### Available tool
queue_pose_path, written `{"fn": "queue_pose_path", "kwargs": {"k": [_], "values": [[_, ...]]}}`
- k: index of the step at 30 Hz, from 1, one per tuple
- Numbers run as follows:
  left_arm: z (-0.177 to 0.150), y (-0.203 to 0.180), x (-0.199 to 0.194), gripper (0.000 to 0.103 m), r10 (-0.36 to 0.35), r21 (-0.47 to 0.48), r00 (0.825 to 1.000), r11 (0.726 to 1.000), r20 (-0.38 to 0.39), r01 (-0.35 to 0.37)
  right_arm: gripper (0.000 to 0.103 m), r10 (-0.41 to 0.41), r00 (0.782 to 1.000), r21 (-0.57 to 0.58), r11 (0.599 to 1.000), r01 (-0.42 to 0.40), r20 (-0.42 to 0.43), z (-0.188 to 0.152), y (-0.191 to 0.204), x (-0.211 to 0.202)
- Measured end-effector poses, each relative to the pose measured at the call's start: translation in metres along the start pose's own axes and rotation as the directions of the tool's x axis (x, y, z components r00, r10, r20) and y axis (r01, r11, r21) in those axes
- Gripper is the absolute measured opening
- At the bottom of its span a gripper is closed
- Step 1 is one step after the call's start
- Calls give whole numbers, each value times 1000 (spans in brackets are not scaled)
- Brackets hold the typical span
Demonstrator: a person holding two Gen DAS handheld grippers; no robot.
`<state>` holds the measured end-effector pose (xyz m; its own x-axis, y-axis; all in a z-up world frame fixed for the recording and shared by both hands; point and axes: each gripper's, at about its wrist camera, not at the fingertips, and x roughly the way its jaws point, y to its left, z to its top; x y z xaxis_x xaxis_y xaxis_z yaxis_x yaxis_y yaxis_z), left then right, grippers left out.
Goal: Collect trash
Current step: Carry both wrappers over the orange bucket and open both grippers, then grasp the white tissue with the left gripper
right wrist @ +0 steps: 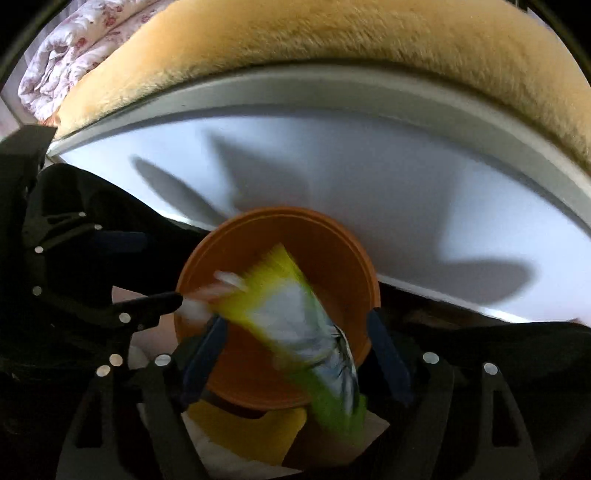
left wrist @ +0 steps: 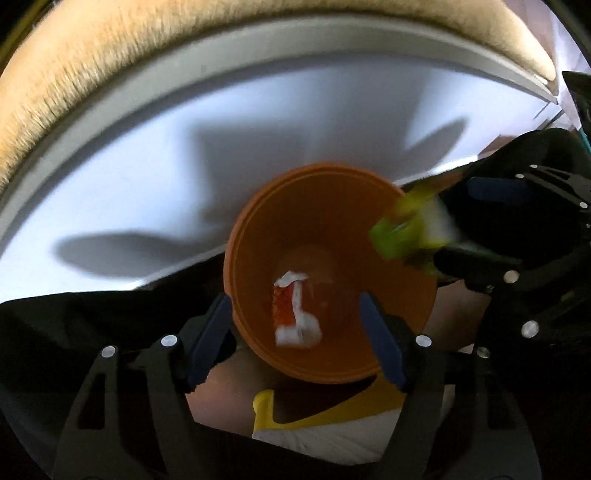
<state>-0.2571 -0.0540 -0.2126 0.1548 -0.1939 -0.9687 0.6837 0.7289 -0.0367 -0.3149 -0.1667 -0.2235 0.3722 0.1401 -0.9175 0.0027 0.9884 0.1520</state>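
While over bin [right wrist: 332, 243], wrapper [right wrist: 295, 325] lies diagonal.

I saw a white counter [right wrist: 369, 177] crossed by dark shadows, with a grey edge along its far side. Beyond it lay a tan furry blanket [right wrist: 332, 33], and at the far left of the right wrist view a crumpled floral quilt [right wrist: 70, 55]. Below the counter's near edge sat something yellow [right wrist: 251, 428] on white cloth [left wrist: 317, 443].
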Motion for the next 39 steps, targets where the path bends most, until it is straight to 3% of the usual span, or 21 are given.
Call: {"fn": "queue_pose_path", "kwargs": {"k": [3,7,9,13,16,17,18,20,21,24,28,31,35,39], "values": [[4,3,9,70,-5,-14,999,1000,-33,4,76,12,1000,34,999,-12,-1,3,-6,1],[2,9,4,70,-10,-41,1000,999,-22,9,76,25,999,84,996,-28,34,0,-17,-9],[-6,19,-4,70,-7,-56,1000,998,5,7,76,14,998,102,995,-20,60,-5,-30,-23],[1,29,-53,70,44,-61,990,998,132,-36,76,-26,986,129,992,5,167,-3,-40,-60],[21,40,-107,74,61,-41,960,998,275,-51,79,-23,967,163,986,-19,252,-1,-50,-89],[33,42,-126,82,80,-36,942,997,325,-72,82,-17,956,179,983,-37,292,2,-54,-101],[49,45,-144,86,114,-38,913,993,392,-108,83,-9,947,186,981,-54,320,4,-55,-107],[77,49,-160,89,125,-20,876,991,466,-131,83,3,926,192,978,-82,378,12,-59,-129],[91,51,-160,90,119,4,870,990,479,-138,83,4,921,192,978,-85,390,15,-56,-134],[130,54,-154,90,162,128,851,958,499,-257,85,3,901,182,979,-91,433,21,-55,-147],[159,74,-145,90,151,307,871,896,467,-320,86,-2,892,181,979,-90,453,21,-54,-155],[174,77,-129,90,107,401,896,866,431,-297,86,-13,901,209,974,-86,433,28,-62,-149],[189,80,-118,90,-7,503,927,842,374,-196,86,-16,914,232,969,-86,406,35,-69,-137],[202,79,-95,90,-26,553,949,818,315,-161,86,-12,921,241,967,-89,389,43,-68,-129]]}}
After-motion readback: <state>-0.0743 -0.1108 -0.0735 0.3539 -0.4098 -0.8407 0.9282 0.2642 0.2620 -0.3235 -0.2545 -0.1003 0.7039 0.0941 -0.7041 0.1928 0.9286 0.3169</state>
